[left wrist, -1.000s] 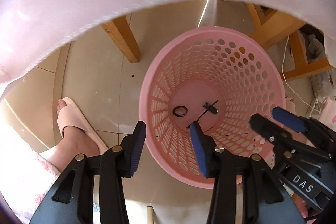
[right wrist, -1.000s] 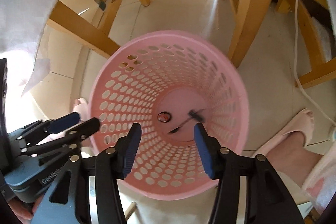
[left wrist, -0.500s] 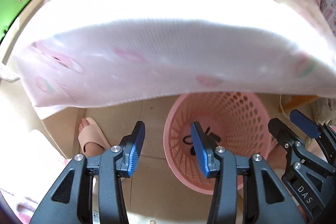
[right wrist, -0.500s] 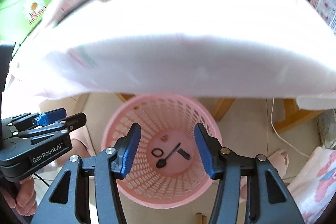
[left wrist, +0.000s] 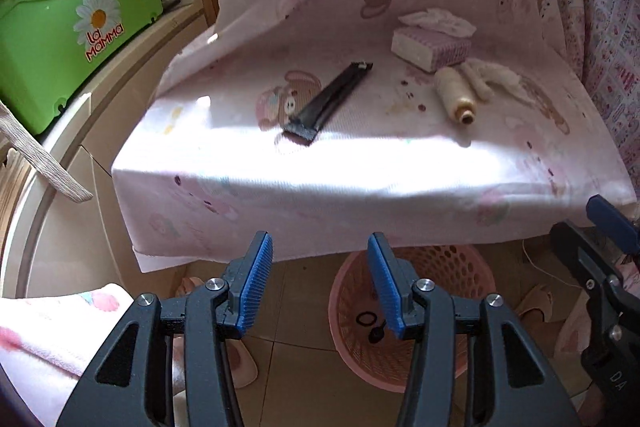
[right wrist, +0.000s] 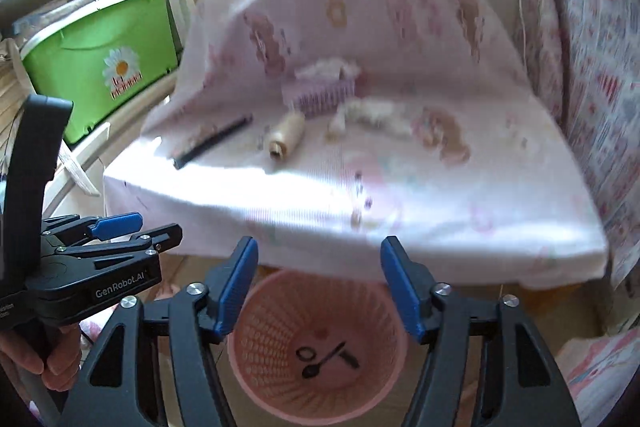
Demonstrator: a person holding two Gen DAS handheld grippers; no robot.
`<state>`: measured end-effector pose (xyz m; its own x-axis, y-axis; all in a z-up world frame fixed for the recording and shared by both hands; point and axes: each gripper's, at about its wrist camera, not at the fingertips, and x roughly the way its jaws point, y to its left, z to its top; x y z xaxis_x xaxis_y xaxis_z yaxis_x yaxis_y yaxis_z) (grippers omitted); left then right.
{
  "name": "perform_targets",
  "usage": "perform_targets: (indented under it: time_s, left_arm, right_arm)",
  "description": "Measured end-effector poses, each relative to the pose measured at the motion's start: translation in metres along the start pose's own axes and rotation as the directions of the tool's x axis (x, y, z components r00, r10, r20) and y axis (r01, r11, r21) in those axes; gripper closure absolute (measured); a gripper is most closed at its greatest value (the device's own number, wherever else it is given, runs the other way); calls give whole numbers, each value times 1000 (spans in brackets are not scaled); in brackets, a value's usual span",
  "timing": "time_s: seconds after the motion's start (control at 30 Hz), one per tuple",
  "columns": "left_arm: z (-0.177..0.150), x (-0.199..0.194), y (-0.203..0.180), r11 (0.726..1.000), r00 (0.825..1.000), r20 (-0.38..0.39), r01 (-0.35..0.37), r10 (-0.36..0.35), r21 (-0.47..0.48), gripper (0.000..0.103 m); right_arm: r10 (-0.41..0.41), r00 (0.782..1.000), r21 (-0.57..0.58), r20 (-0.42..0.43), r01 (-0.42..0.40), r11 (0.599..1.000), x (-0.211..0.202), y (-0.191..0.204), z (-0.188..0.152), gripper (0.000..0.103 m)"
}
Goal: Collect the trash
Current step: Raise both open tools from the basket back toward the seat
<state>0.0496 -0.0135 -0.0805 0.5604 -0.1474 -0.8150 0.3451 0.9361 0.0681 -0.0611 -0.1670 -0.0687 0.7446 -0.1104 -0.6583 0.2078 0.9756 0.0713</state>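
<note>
Both tools are seen raised above the bench edge, with nothing between their blue pads. The left tool (left wrist: 320,281) is held moderately wide and the right tool (right wrist: 320,287) wider; the jaws of both have just been opening. The pink basket (right wrist: 256,367) is found on the floor below the bench's front edge, and a black ring (right wrist: 306,352), a black spoon (right wrist: 320,363) and another small dark piece are seen lying on its bottom. On the bench, which is covered by a pink cartoon-printed cloth (left wrist: 360,163), a flat black strip (left wrist: 330,101) is laid diagonally near the front edge. A cream thread spool (left wrist: 454,95) is lying to its right, with a whitish fluffy wad (left wrist: 490,79) just beside it and a tissue pack (left wrist: 430,45) behind. A green tub (left wrist: 68,23) is seen at the left on a shelf
</note>
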Motion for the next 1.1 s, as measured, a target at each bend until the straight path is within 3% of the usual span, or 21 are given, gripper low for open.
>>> perform_targets:
  time_s: [0.1,0.17,0.23,0.33,0.4,0.5,0.67,0.83,0.93,1.1]
  left_arm:
    - [13,-15,3,999,999,43,-31,30,12,42]
    - [23,-23,5,998,996,64,-56,55,15,40]
    - [35,-27,8,999,997,71,-26,23,40,40]
    - [49,-39,9,997,993,111,-40,33,60,37]
    - [59,-46,11,998,991,134,-23,14,63,21]
    - [74,-51,14,997,985,169,10,-22,72,7]
    - [82,-40,16,994,982,187,-10,-10,106,5]
    - [86,-17,20,997,995,99,22,-29,70,5]
    - [90,-13,23,998,993,104,57,-60,35,4]
    - [88,2,20,996,994,96,43,-50,73,1]
  right_arm:
    - [1,999,-46,39,1,999,-16,-1,19,36]
    - [7,999,-81,38,-4,997,-20,-1,34,36]
    - [3,999,-113,50,3,994,-24,-3,52,36]
    - [22,999,-137,49,-15,990,-28,-15,78,36]
    - [39,999,-127,31,-35,991,-25,-26,93,36]
    - [21,999,-83,41,-17,996,-16,-48,104,36]
    - [35,997,-25,66,-33,999,4,-77,110,22]
    - [92,996,-58,-15,-92,994,31,-90,123,22]
    - [89,993,-81,-73,-95,992,44,-93,130,22]
    - [56,998,-78,-40,-59,995,47,-96,127,22]
